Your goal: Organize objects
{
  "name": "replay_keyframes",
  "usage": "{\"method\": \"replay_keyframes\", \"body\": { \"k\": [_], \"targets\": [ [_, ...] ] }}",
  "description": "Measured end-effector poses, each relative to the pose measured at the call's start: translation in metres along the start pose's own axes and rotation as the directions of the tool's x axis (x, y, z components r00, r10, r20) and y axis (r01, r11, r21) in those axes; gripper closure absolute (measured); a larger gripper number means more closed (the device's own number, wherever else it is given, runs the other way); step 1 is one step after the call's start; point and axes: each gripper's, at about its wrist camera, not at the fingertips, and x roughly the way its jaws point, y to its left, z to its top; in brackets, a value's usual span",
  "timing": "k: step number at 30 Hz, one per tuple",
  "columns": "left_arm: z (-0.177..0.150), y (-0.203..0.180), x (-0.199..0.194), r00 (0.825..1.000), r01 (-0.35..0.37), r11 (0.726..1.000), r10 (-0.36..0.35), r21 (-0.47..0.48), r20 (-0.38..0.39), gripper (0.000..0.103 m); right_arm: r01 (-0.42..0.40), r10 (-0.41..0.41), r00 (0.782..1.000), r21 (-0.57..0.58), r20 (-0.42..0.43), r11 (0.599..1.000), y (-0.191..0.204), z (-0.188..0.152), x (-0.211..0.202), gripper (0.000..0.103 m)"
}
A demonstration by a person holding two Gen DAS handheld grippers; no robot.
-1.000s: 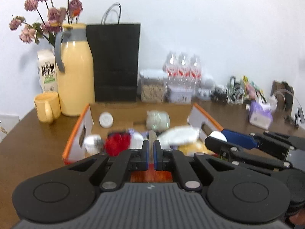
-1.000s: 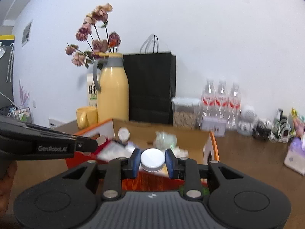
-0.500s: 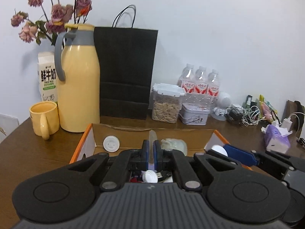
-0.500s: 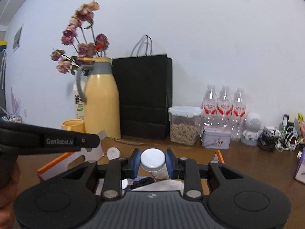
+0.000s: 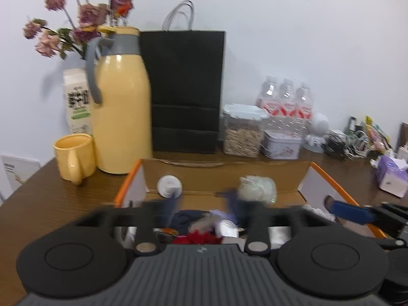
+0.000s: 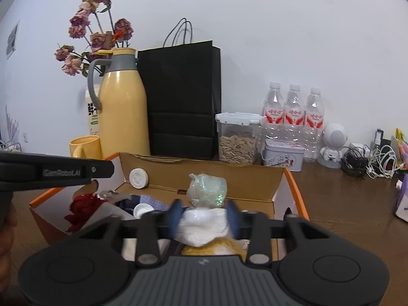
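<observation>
Released since half a second ago are both loads: the thin pale strip is gone from the left gripper (image 5: 202,205), the white-capped jar from the right gripper (image 6: 204,215). Both sets of jaws are seen opening wide, blurred, with nothing gripped. Beneath them the orange-edged cardboard box (image 6: 293,178) is crowded already: a crumpled white paper wad (image 6: 204,225), a red fabric flower (image 6: 81,204), a clear plastic-wrapped bundle (image 6: 207,187). Dropped pieces could be bounced off that heap and lost over the box edge.
</observation>
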Motion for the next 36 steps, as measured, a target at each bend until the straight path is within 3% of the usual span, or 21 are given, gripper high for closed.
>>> {"method": "replay_keyframes", "body": {
  "k": [1, 2, 3, 5, 9, 17, 30, 36],
  "targets": [
    [0.000, 0.001, -0.002, 1.000, -0.017, 1.000, 0.017, -0.004, 0.019, 0.006, 0.008, -0.008, 1.000, 0.004, 0.004, 1.000, -0.001, 0.000, -0.001, 0.029],
    [0.000, 0.002, -0.004, 0.999, -0.035, 0.999, 0.035, -0.010, 0.033, 0.000, 0.013, -0.013, 1.000, 0.007, 0.009, 1.000, -0.002, -0.001, -0.002, 0.016],
    [0.000, 0.004, -0.007, 0.998, -0.046, 0.999, 0.047, -0.021, 0.049, 0.000, 0.016, -0.016, 1.000, 0.010, 0.014, 1.000, -0.003, 0.000, -0.003, 0.007],
    [0.001, 0.007, -0.005, 0.998, -0.043, 0.999, 0.044, -0.031, 0.039, 0.000, 0.022, -0.023, 1.000, 0.019, 0.015, 1.000, -0.005, -0.001, -0.002, 0.000],
    [0.001, 0.014, 0.000, 0.998, -0.059, 0.997, 0.060, -0.051, 0.010, 0.000, 0.033, -0.033, 0.999, 0.029, 0.011, 0.999, -0.008, -0.001, -0.002, 0.000],
    [0.007, 0.015, -0.015, 0.998, -0.052, 0.998, 0.053, -0.046, 0.037, 0.000, 0.035, -0.035, 0.999, 0.031, 0.024, 0.999, -0.008, 0.007, -0.014, 0.000],
    [0.012, 0.027, -0.084, 0.998, -0.032, 0.999, 0.033, -0.012, 0.060, 0.000, 0.032, -0.033, 0.999, 0.020, 0.011, 0.999, 0.008, 0.017, -0.082, 0.000],
    [0.000, 0.032, -0.119, 0.999, -0.035, 0.999, 0.034, 0.021, 0.022, 0.000, 0.031, -0.030, 0.999, 0.028, -0.035, 0.999, 0.017, 0.006, -0.117, 0.000]
  ]
}}
